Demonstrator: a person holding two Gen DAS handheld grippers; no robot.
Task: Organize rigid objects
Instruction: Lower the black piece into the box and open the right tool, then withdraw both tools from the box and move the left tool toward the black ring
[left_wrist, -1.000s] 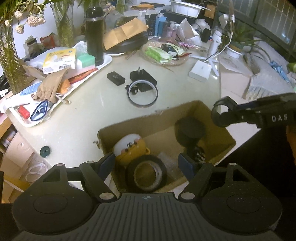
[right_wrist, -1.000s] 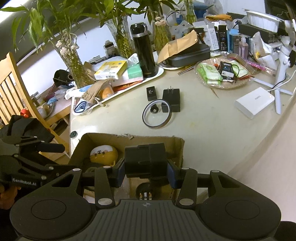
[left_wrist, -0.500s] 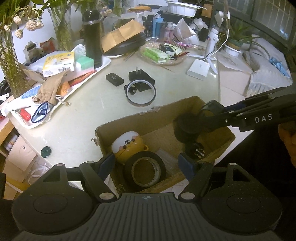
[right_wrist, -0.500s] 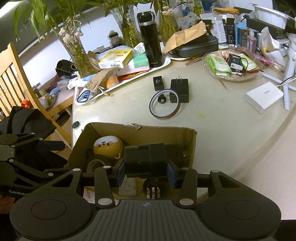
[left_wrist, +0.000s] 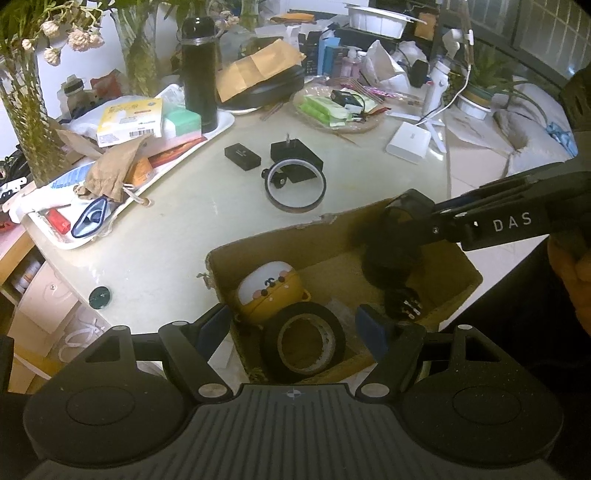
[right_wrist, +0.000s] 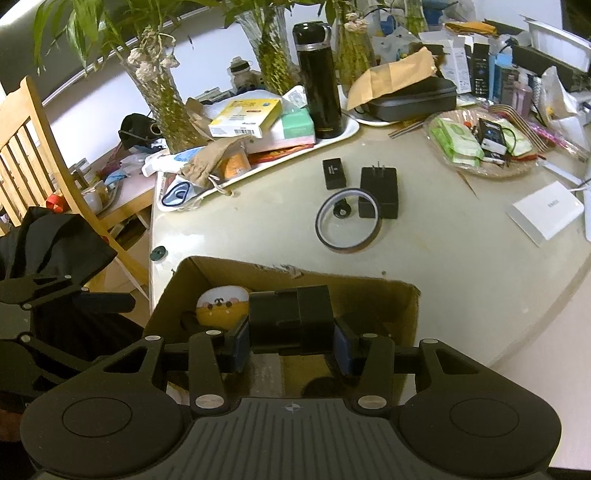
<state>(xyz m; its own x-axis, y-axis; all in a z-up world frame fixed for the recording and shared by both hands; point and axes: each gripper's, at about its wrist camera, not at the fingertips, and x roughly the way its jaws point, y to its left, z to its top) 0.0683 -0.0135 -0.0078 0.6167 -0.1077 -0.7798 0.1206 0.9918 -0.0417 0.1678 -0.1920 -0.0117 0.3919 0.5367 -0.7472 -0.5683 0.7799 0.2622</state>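
Observation:
An open cardboard box (left_wrist: 280, 236) (right_wrist: 225, 271) stands at the table's near edge. Inside lie a yellow-and-white round toy (left_wrist: 269, 290) (right_wrist: 221, 304), a black tape roll (left_wrist: 304, 341) and a black plug piece (left_wrist: 402, 308). My right gripper (right_wrist: 291, 341) is shut on a black adapter block (right_wrist: 290, 319) and holds it over the box; it also shows in the left wrist view (left_wrist: 391, 243). My left gripper (left_wrist: 295, 326) is open and empty at the box's near side. On the table lie a thin tape ring (left_wrist: 295, 184) (right_wrist: 349, 225), a black charger (right_wrist: 378, 190) and a small black box (right_wrist: 334, 172).
A white tray (left_wrist: 221, 125) with boxes, a bag and a black flask (right_wrist: 319, 77) stands at the back left. A basket of packets (right_wrist: 480, 144) and a white box (right_wrist: 545, 212) sit on the right. A wooden chair (right_wrist: 22, 147) stands at the left.
My right gripper has carried the black adapter block further in over the box and lower. My left gripper has stayed open at the box's near side.

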